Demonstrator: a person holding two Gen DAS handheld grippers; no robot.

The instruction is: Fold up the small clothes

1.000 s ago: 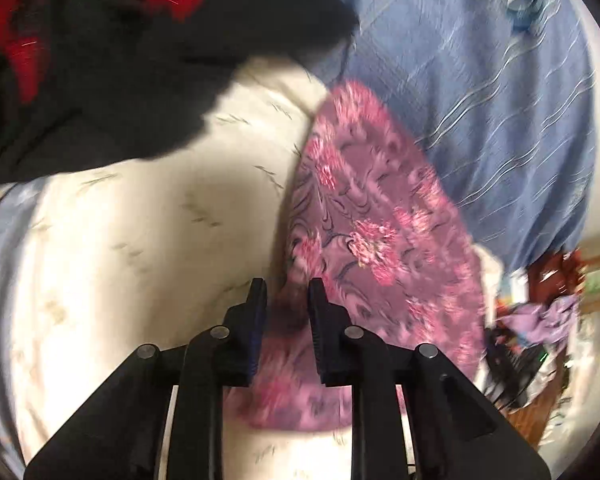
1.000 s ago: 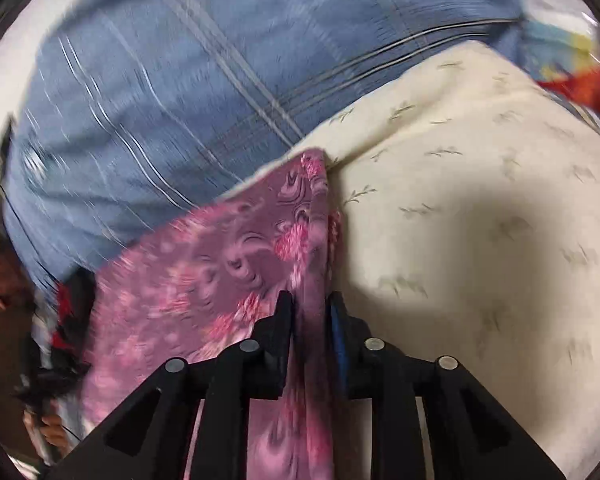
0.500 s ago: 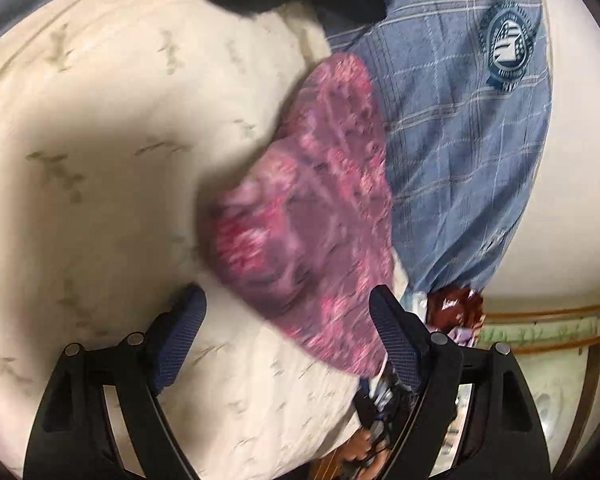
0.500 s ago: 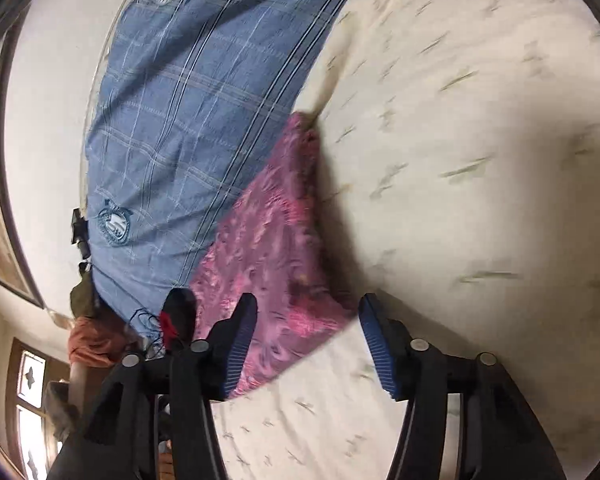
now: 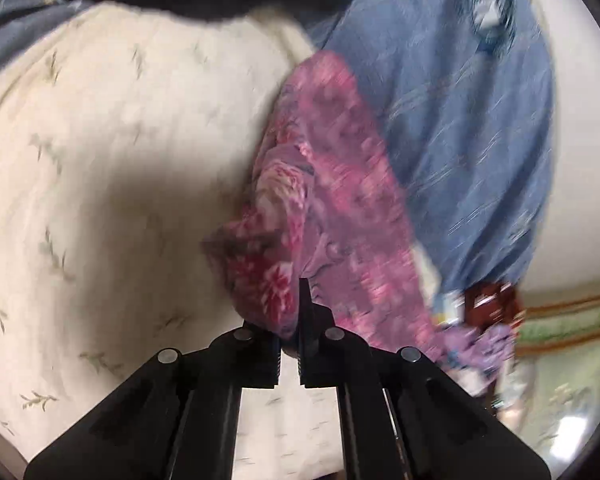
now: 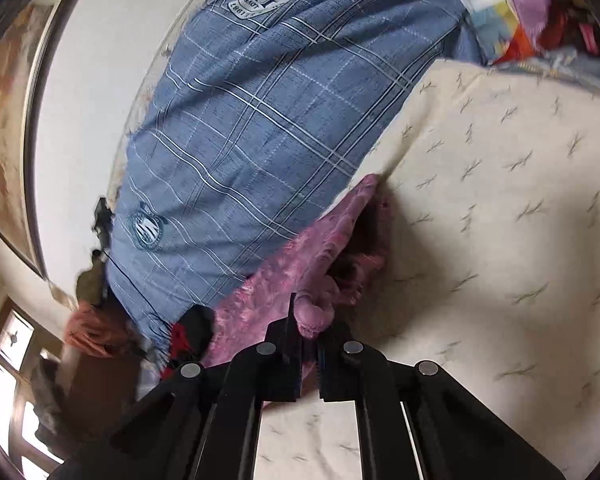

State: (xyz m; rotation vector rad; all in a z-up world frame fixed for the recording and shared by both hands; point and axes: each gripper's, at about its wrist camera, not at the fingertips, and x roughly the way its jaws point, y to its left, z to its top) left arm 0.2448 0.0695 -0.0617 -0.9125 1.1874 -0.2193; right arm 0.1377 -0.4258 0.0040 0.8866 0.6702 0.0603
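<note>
Pink floral garment on cream bedspread, beside blue checked cloth. Long axis runs away from both tongs. Left tongs and right tongs just clamped shut, each pinching garment's near edge; neither nearer.

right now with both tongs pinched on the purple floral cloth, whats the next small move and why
Probably lift both corners a little and draw them apart. The left tongs and right tongs have just closed on the purple floral cloth, which lies bunched and creased on the cream bedspread, so it needs flattening before a fold.
</note>
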